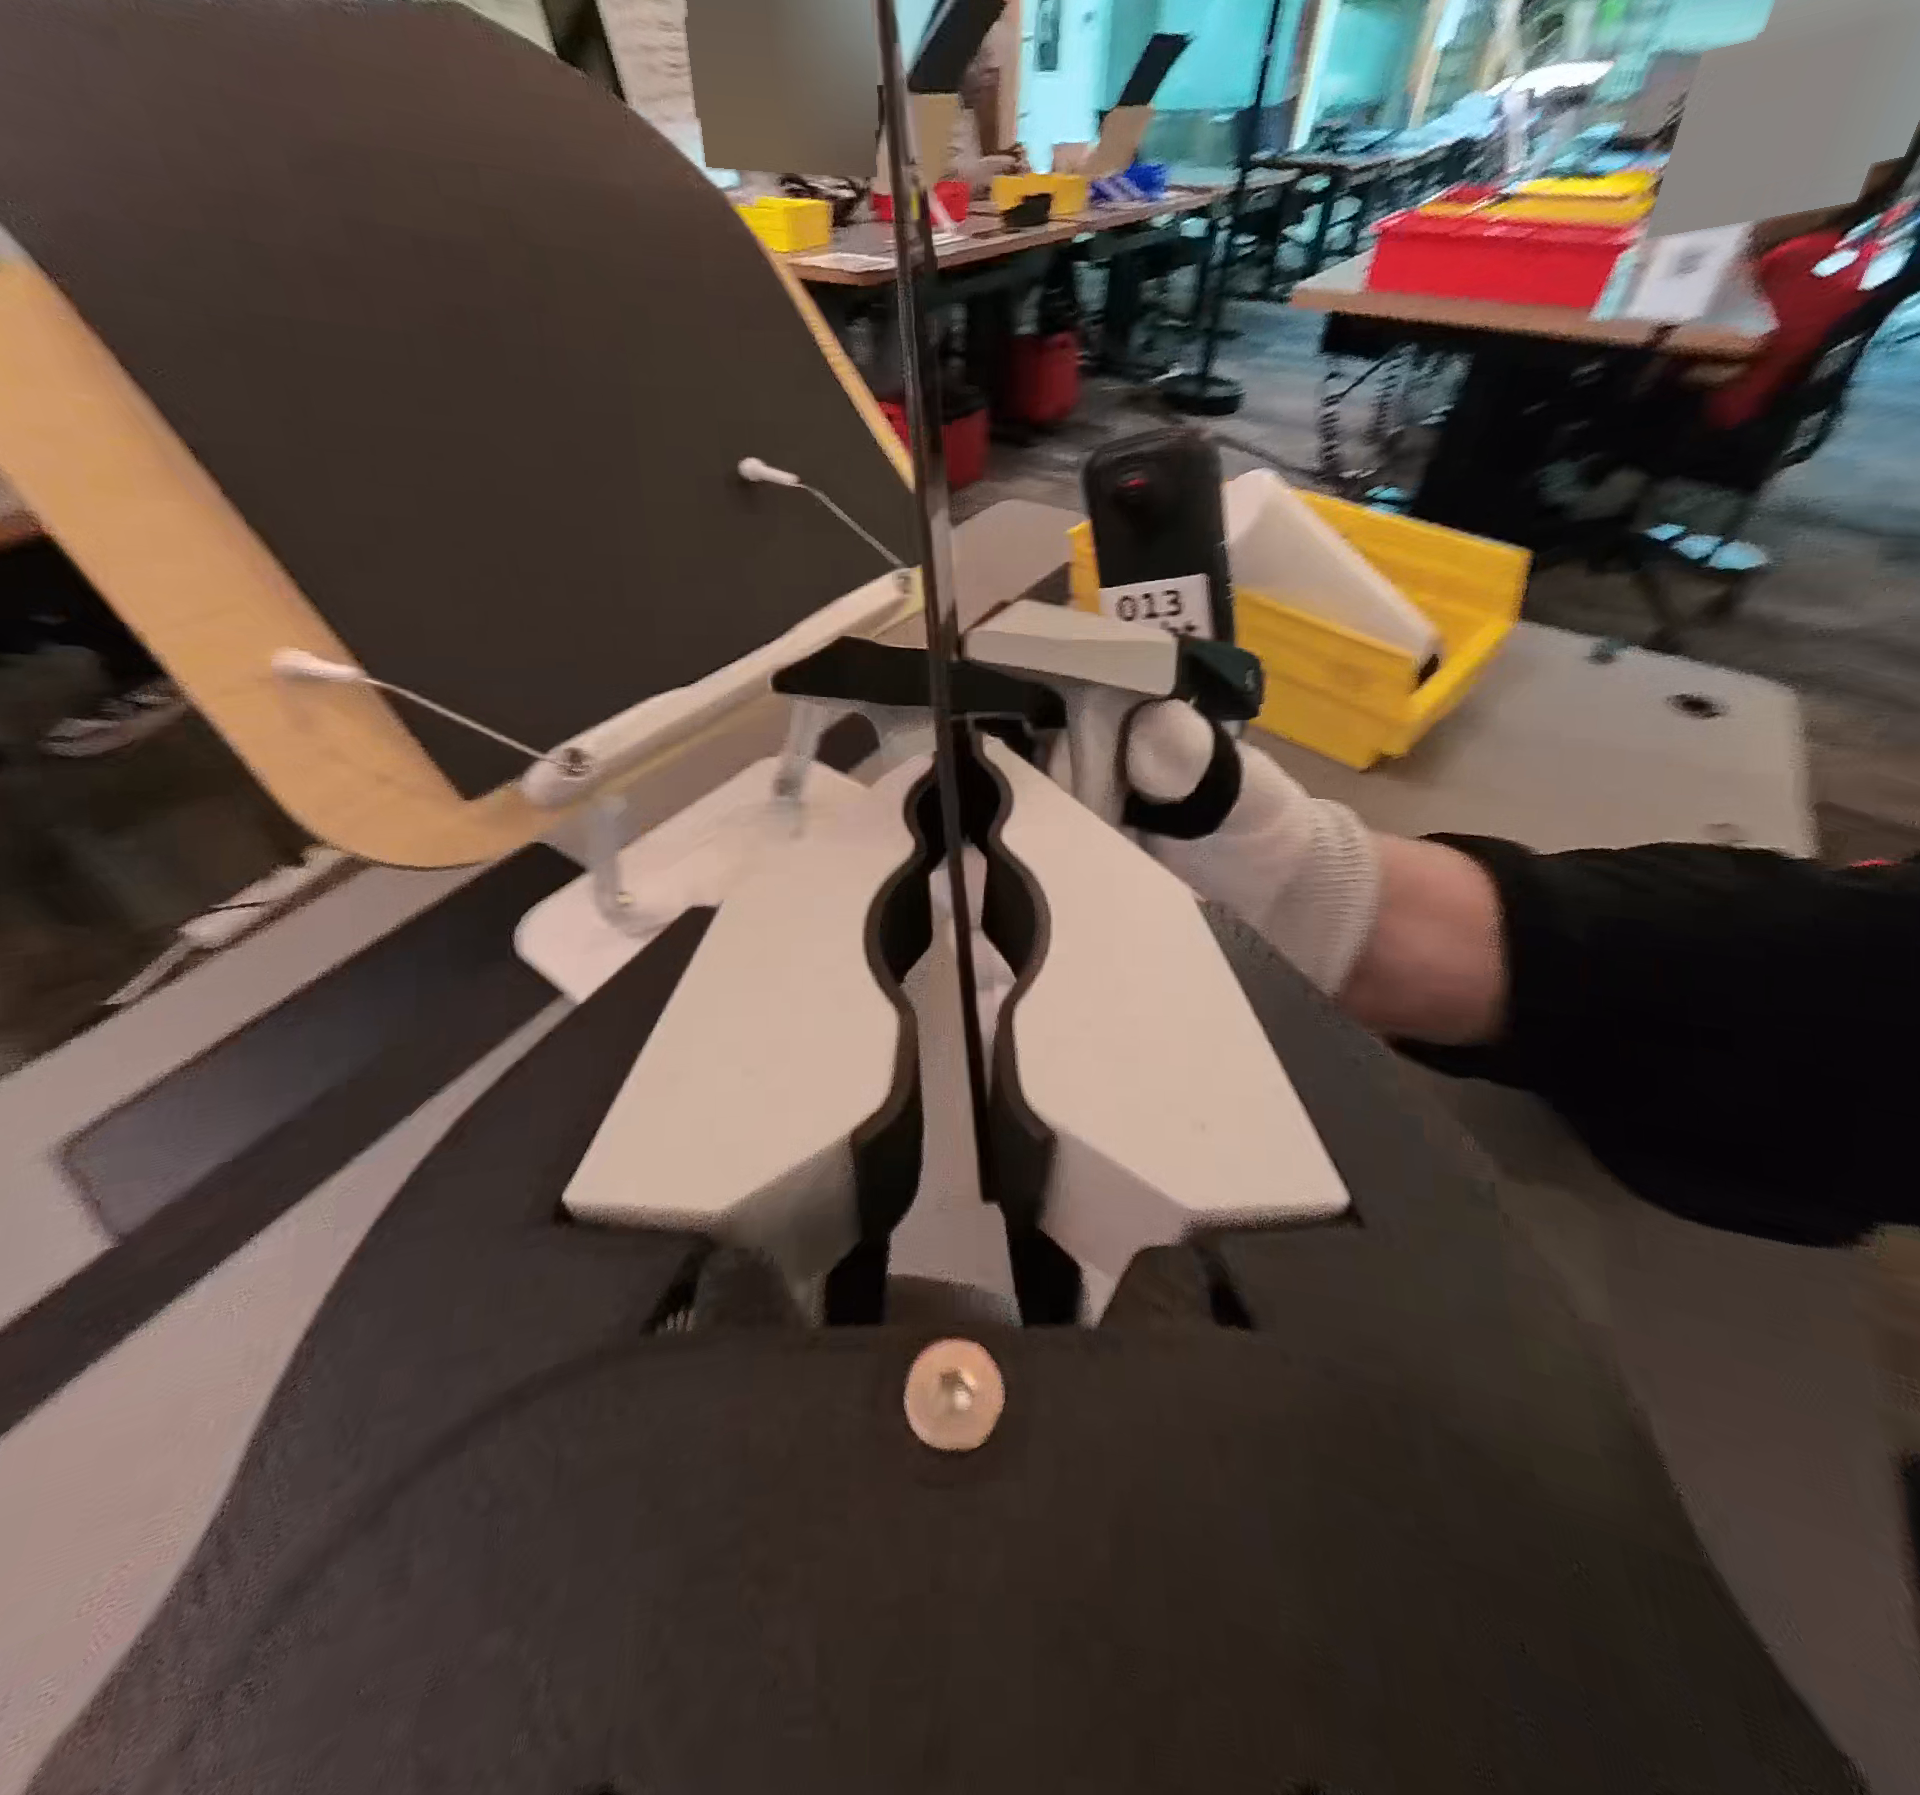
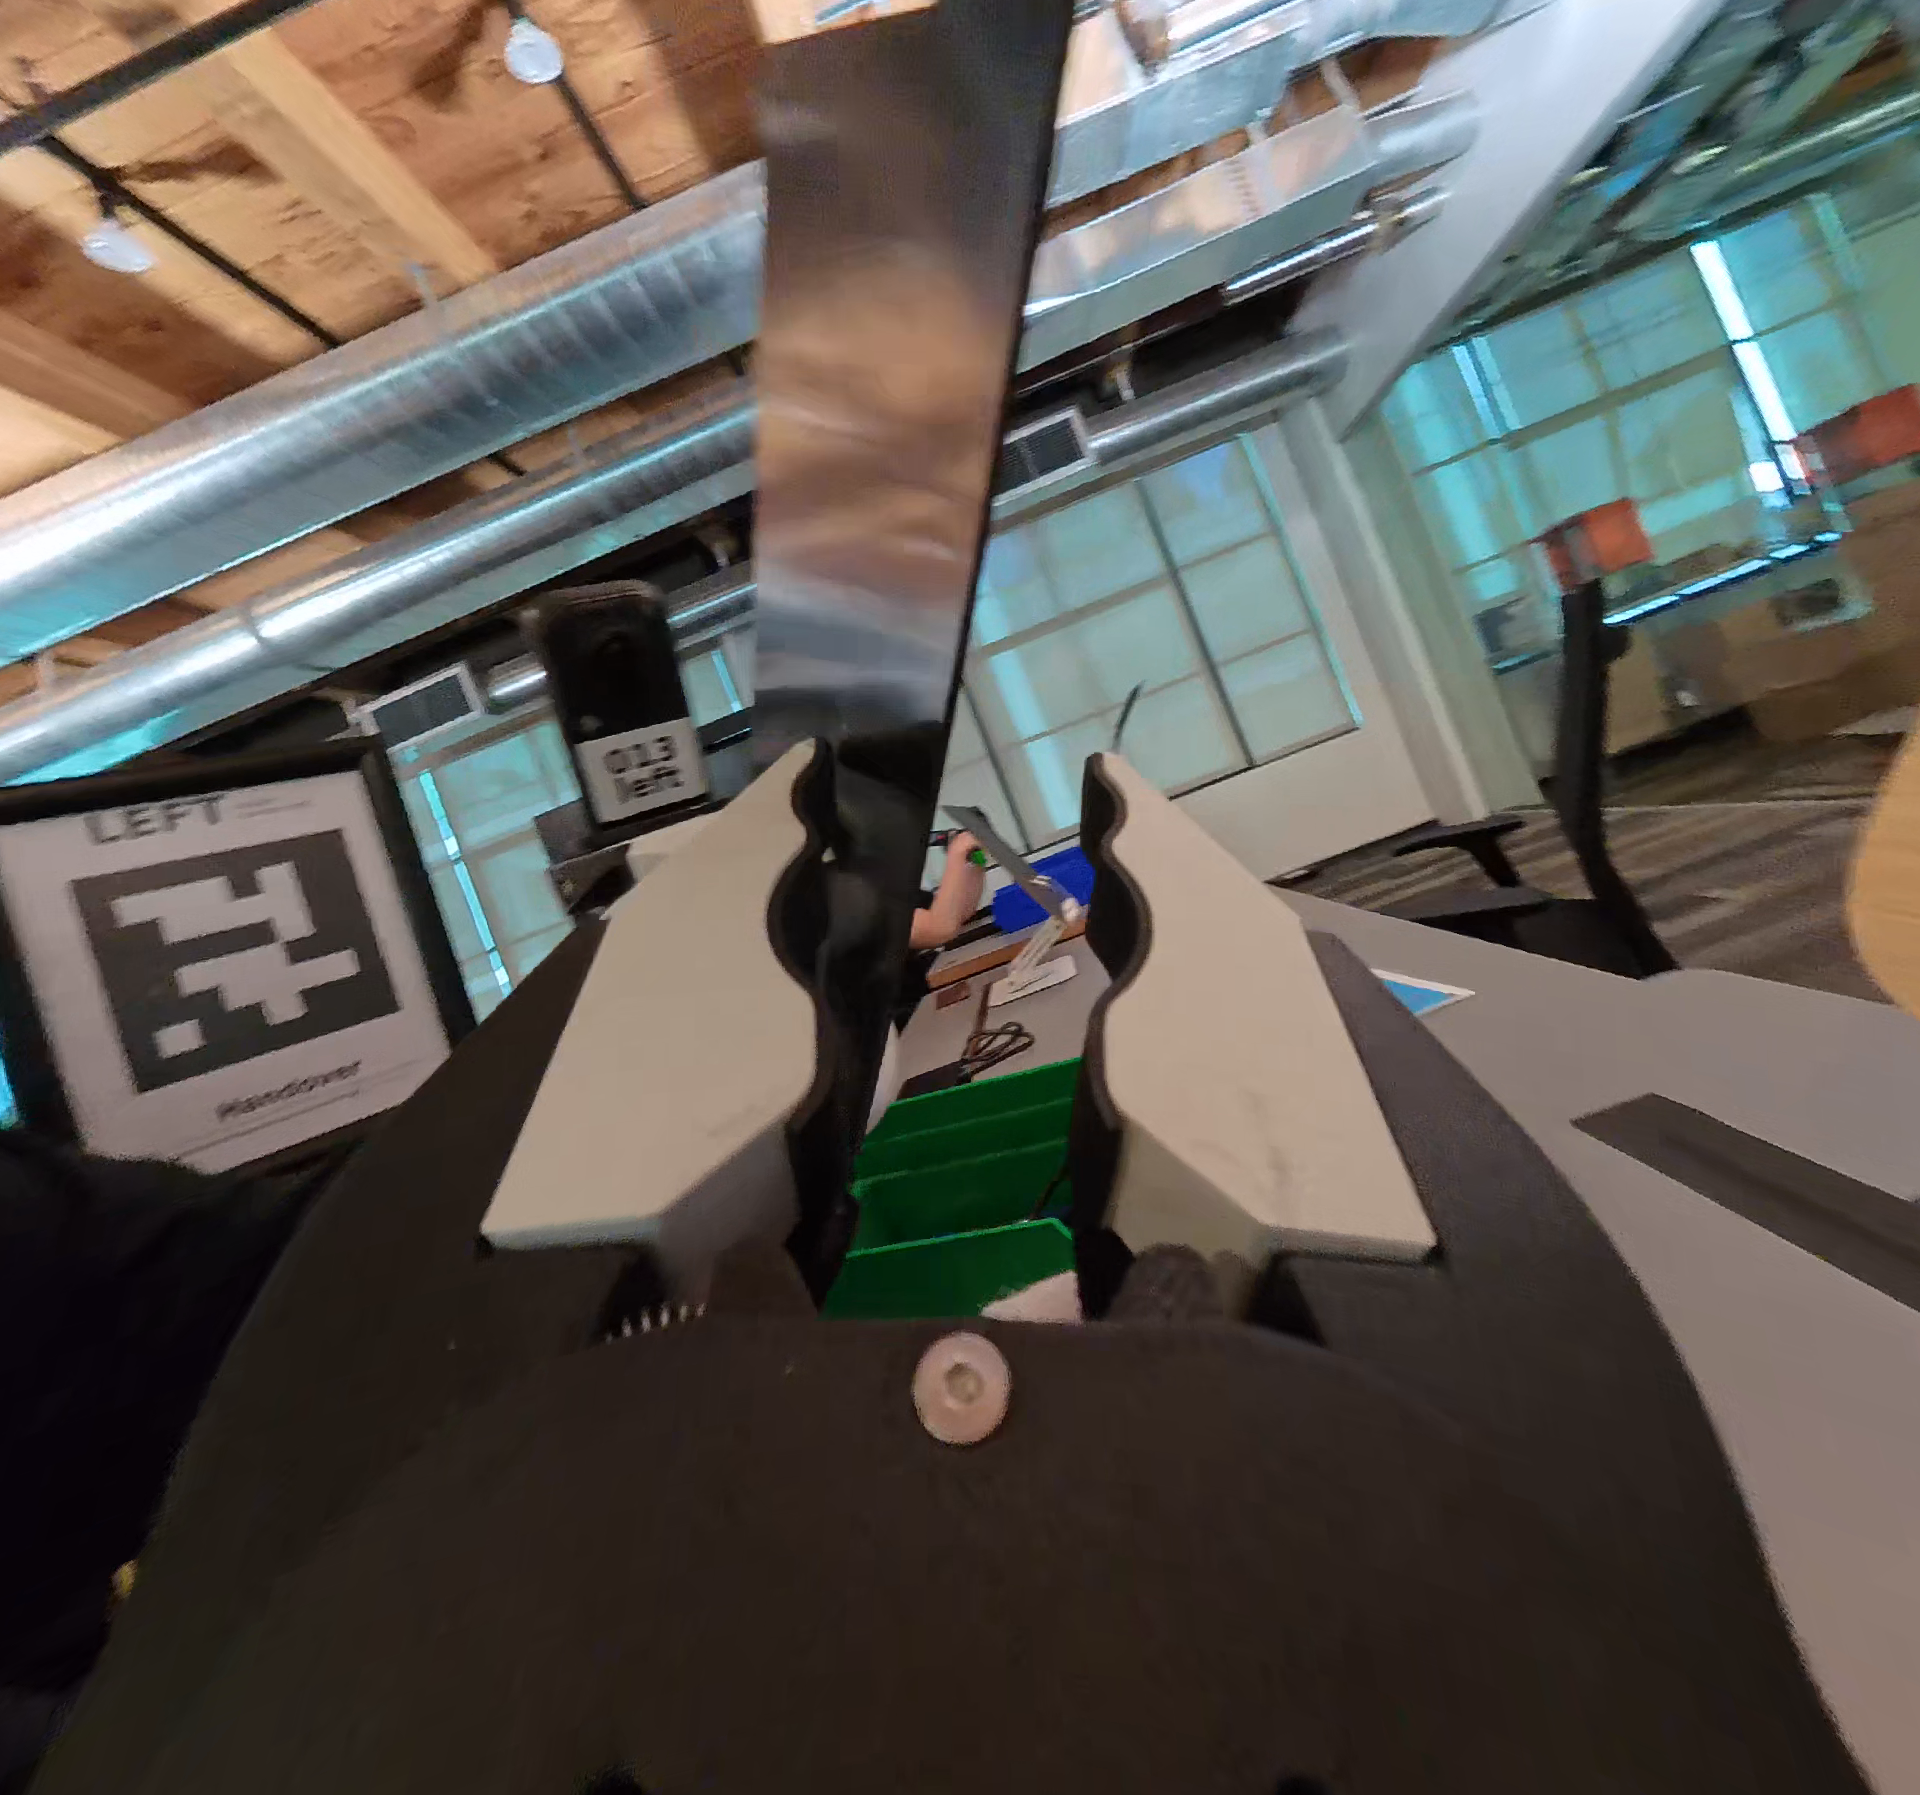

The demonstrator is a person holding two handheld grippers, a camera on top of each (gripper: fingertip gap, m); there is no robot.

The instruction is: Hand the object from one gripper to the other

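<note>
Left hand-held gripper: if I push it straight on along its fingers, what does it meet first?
Likely the right hand-held gripper, which lies crosswise just beyond its fingertips, its open jaws either side of the black strip that the left hand-held gripper clamps. Depth is hard to judge, but the gap looks small.

Glossy black plastic strip (image 2: 883, 374)

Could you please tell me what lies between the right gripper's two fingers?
In the right wrist view, the black strip stands between the fingers, resting against the one on the picture's left; green bins show through the remaining gap.
</note>
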